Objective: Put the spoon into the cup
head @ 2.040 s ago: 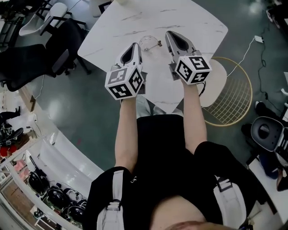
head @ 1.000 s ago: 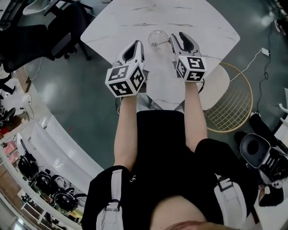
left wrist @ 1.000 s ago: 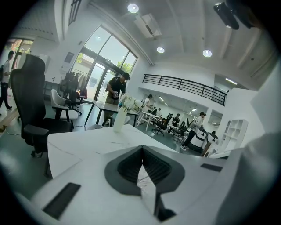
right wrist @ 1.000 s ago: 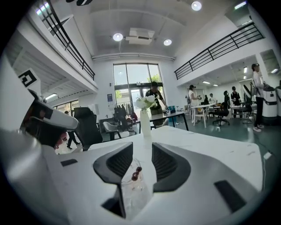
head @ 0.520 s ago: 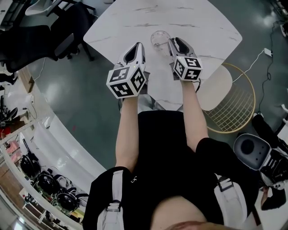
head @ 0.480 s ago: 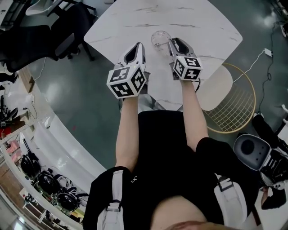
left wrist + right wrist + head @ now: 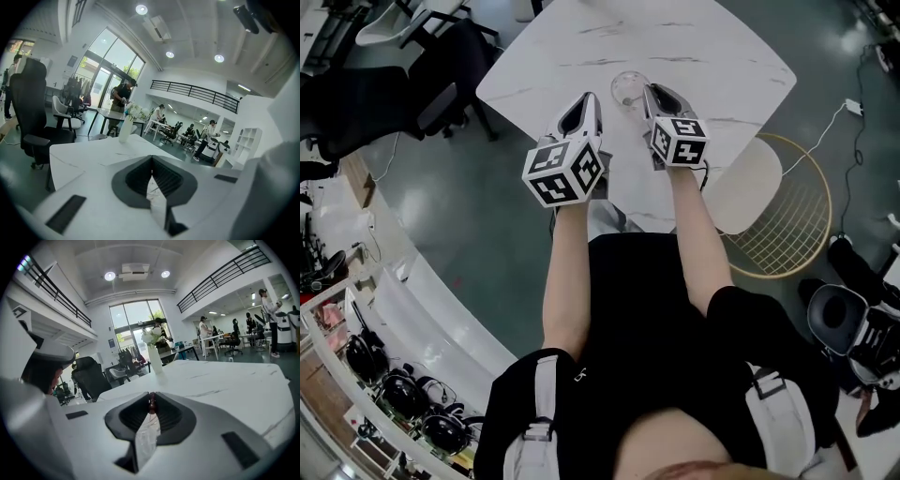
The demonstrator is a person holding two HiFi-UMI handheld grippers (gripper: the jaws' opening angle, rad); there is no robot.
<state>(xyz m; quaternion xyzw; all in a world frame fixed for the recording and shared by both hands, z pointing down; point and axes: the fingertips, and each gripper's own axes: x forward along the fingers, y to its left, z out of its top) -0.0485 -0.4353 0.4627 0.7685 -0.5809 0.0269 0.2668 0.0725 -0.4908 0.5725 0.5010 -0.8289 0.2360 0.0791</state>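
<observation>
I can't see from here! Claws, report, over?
Left claw shut, empty. Right claw closing on small dark-brown spoon end. Clear glass cup beside it, nothing blocking.

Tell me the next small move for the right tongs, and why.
Likely finish the squeeze before any lift. The right tongs are closing with a small brown piece, seemingly the end of the spoon, between their tips; the glass cup stands close beside them.

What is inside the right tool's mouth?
Between the closing jaws of the right tool a reddish-brown tip shows, pinched. The rest of it is covered by the tool, so I cannot tell what it is.
</observation>
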